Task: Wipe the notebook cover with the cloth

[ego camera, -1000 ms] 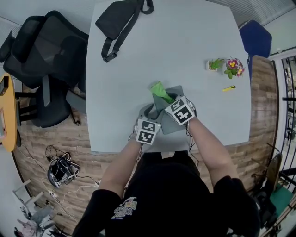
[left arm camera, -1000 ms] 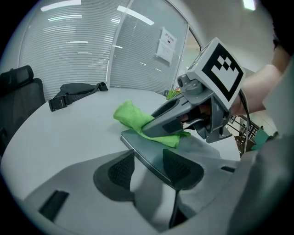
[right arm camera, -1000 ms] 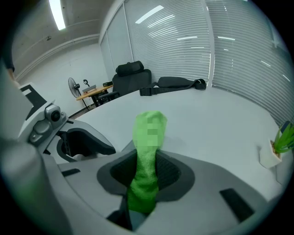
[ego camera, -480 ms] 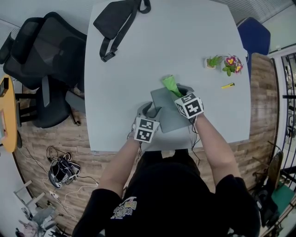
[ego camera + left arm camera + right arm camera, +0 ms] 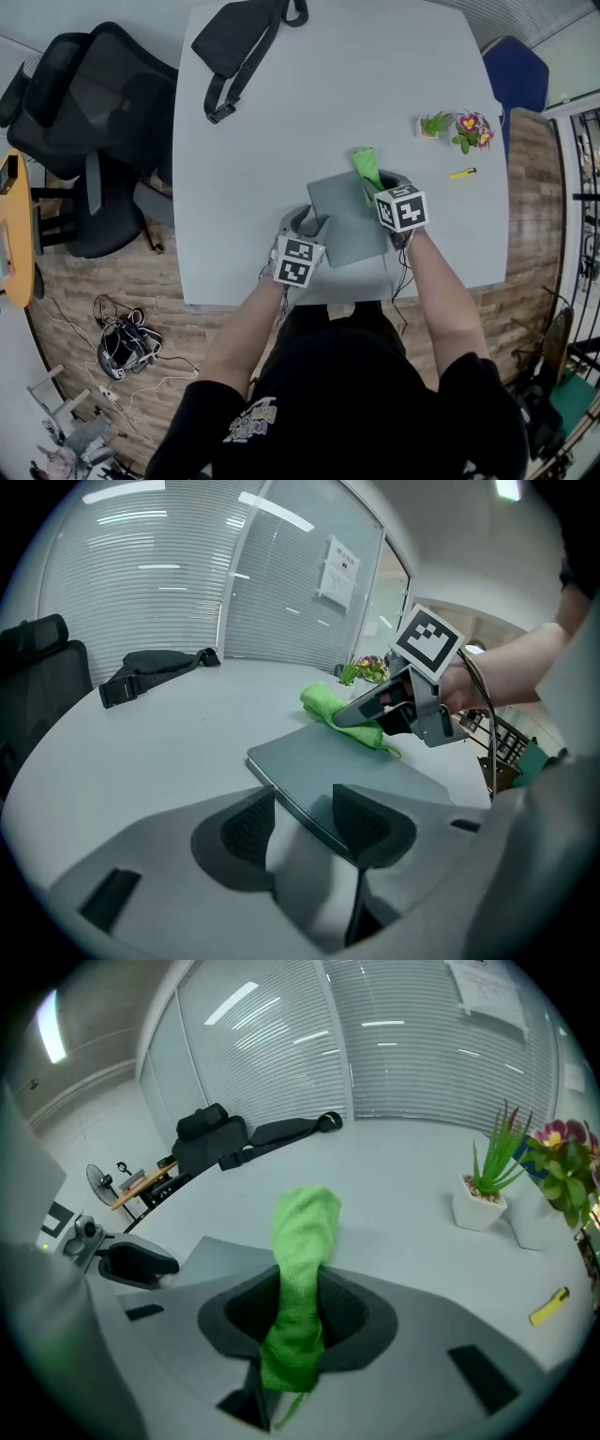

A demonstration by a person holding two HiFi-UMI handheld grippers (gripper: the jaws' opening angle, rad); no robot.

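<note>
The grey notebook [image 5: 342, 223] lies flat, cover up, on the light grey table [image 5: 281, 141], close to the edge nearest the person.

Left gripper [image 5: 305, 822]: the jaws stand apart. The near edge of the notebook runs between them, and the right-hand pad [image 5: 364, 819] sits over the cover. The views do not show whether the pad touches the cover.

Right gripper [image 5: 298, 1288]: the jaws are closed on the green cloth [image 5: 365, 165]. The cloth is bunched into a strip that projects forward from between the pads. In the head view, the strip lies at the far right corner of the notebook and its free end extends past the far edge onto the table. In the left gripper view, the cloth touches the far part of the cover directly beneath the right gripper.

Other items on the table:
- A black bag [image 5: 239, 42] with a strap, at the far left, well apart from the notebook.
- A small potted plant [image 5: 435, 126] and a pot of pink and yellow flowers [image 5: 472, 131], side by side at the far right.
- A small yellow object [image 5: 462, 175], near the pots.

A black office chair [image 5: 89, 122] stands left of the table.
</note>
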